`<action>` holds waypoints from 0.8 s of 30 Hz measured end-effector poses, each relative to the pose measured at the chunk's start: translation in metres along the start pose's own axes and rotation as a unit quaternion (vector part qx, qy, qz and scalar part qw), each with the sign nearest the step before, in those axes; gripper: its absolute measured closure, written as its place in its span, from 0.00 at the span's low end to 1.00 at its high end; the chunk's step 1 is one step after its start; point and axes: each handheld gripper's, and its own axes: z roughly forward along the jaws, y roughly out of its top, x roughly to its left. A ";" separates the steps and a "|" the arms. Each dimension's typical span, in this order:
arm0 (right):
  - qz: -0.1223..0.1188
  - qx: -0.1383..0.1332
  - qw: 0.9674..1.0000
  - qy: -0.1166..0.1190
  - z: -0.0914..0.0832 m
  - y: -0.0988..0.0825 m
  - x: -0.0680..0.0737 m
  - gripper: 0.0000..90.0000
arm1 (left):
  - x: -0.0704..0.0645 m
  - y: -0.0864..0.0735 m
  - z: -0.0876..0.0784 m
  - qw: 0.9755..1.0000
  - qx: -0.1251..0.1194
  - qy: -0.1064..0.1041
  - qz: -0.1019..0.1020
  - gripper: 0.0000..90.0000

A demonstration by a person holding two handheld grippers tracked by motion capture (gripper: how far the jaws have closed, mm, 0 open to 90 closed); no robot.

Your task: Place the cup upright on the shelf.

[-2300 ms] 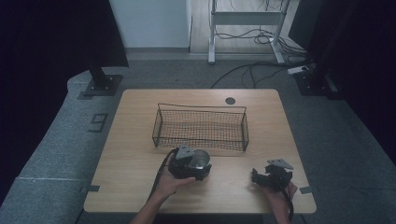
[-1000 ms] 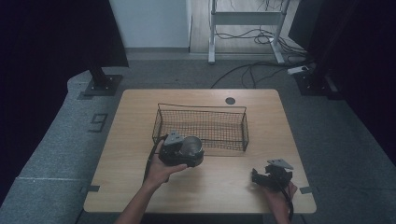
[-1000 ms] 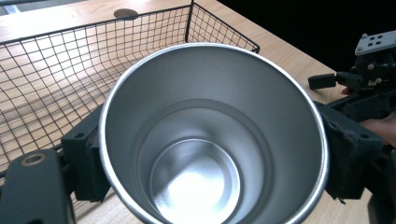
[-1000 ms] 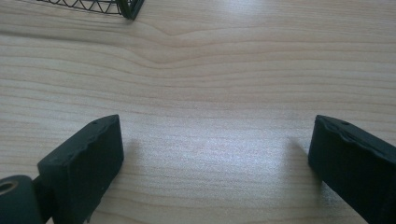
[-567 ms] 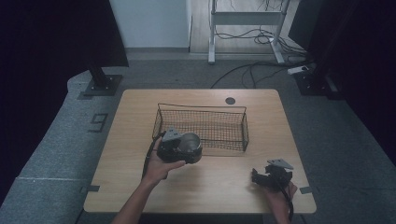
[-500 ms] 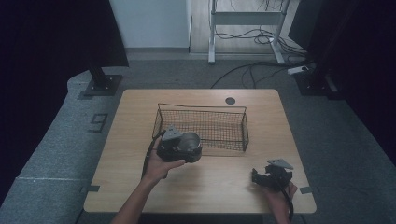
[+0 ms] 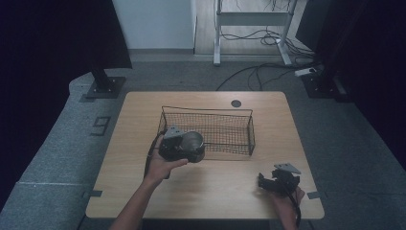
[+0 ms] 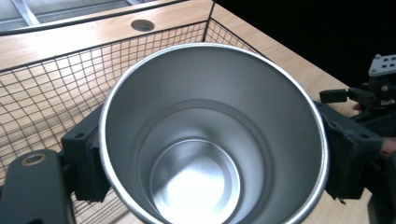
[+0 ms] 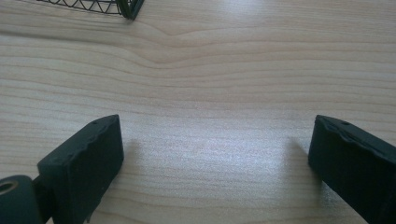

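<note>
A shiny steel cup point(image 7: 192, 142) is clamped between the jaws of my left gripper point(image 7: 181, 146), which holds it in the air at the front left corner of the black wire basket point(image 7: 229, 116). In the left gripper view the cup point(image 8: 210, 135) faces the camera mouth-first, a black pad pressed on each side of it, with the basket mesh point(image 8: 42, 88) behind it. My right gripper point(image 7: 273, 182) rests low over the wooden table point(image 7: 143, 110) near the front right corner. Its jaws stand wide apart over bare wood, and its fingertips point(image 9: 86, 161) hold nothing.
The basket sits in the middle of the table, and its corner point(image 9: 128, 7) shows at the top of the right gripper view. A round cable hole point(image 7: 235, 103) lies behind the basket. Grey floor mats surround the table, with desk legs and cables at the back.
My left gripper has carried the cup away from the table's front area, up and back toward the basket's front left corner. The right gripper has stayed put.
</note>
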 end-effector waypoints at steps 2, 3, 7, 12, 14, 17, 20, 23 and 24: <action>0.000 0.000 1.000 0.000 0.000 0.000 0.000 0.04 | 0.003 0.002 -0.001 1.000 -0.003 0.000 -0.005 0.16; 0.001 0.000 1.000 0.000 0.000 0.000 0.000 0.03 | 0.004 0.002 -0.002 1.000 -0.004 0.001 -0.005 0.16; 0.000 0.000 1.000 0.000 0.000 0.000 0.000 0.03 | 0.007 0.004 -0.004 1.000 -0.005 0.003 -0.005 0.16; 0.000 -0.001 1.000 0.000 0.000 0.000 0.000 0.03 | 0.011 0.009 -0.006 1.000 -0.009 0.013 -0.009 0.16; 0.000 -0.001 1.000 0.000 0.000 0.000 0.000 0.04 | 0.012 0.009 -0.006 1.000 -0.010 0.016 -0.009 0.16; 0.001 0.000 1.000 0.000 0.000 0.000 0.000 0.04 | 0.015 0.011 -0.007 1.000 -0.012 0.015 -0.010 0.16; 0.000 -0.001 1.000 0.000 0.000 0.000 0.000 0.04 | 0.017 0.013 -0.006 1.000 -0.012 0.013 -0.013 0.16; 0.001 0.000 1.000 0.000 0.000 0.000 0.000 0.04 | 0.017 0.015 -0.006 1.000 -0.013 0.012 -0.010 0.16; 0.000 -0.001 1.000 0.000 0.000 0.000 0.000 0.03 | 0.017 0.015 -0.006 1.000 -0.013 0.013 -0.010 0.16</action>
